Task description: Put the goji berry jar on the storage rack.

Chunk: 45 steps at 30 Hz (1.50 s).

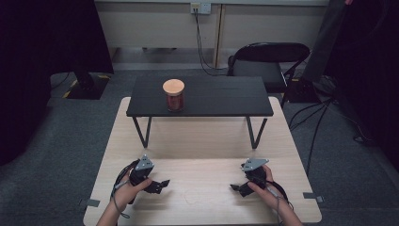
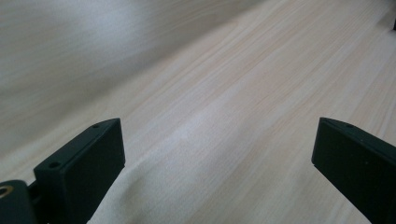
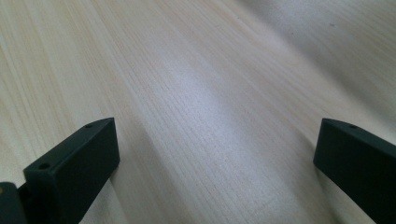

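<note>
My left tongs [image 1: 161, 183] and right tongs [image 1: 236, 187] sit low over the near tabletop [image 1: 202, 188], both spread wide, gripping nothing. Their own views give just pale wood grain between the jaws. From above, a cork-lidded jar [image 1: 173, 95] stands on the black shelf [image 1: 226, 96] farther back.

Both grippers black: left gripper [image 1: 159, 185], right gripper [image 1: 236, 188]; grey three-cornered top plates, trailing cables, screw holes in jaws.

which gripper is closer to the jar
The left gripper. The jar stands on the left part of the black shelf, more nearly in line with it; the right gripper sits across the table, farther off. Both jaws open, empty.
</note>
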Each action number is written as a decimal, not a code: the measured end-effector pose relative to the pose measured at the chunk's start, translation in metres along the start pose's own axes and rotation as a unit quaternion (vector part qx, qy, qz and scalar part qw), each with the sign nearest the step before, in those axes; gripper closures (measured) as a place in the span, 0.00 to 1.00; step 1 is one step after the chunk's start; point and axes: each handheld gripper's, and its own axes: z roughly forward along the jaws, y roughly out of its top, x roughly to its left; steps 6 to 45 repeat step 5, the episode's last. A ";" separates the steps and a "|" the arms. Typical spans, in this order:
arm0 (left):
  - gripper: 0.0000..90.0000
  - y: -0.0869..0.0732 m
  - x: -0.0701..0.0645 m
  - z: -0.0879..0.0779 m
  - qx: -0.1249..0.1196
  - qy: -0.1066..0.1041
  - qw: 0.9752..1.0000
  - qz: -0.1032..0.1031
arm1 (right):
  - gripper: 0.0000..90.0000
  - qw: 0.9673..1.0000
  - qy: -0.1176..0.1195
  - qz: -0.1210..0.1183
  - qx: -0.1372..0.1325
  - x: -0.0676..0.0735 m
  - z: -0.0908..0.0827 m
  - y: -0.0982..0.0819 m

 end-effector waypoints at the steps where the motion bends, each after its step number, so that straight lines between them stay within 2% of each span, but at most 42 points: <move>1: 0.02 -0.001 -0.001 0.000 0.001 0.001 1.000 0.001 | 0.00 1.000 0.000 0.000 0.000 0.000 0.000 0.000; 5: 0.02 -0.002 -0.002 0.003 0.009 0.004 1.000 0.006 | 0.00 1.000 0.000 0.000 0.000 0.000 0.000 0.000; 45: 0.02 -0.002 -0.002 0.003 0.009 0.004 1.000 0.006 | 0.00 1.000 0.000 0.000 0.000 0.000 0.000 0.000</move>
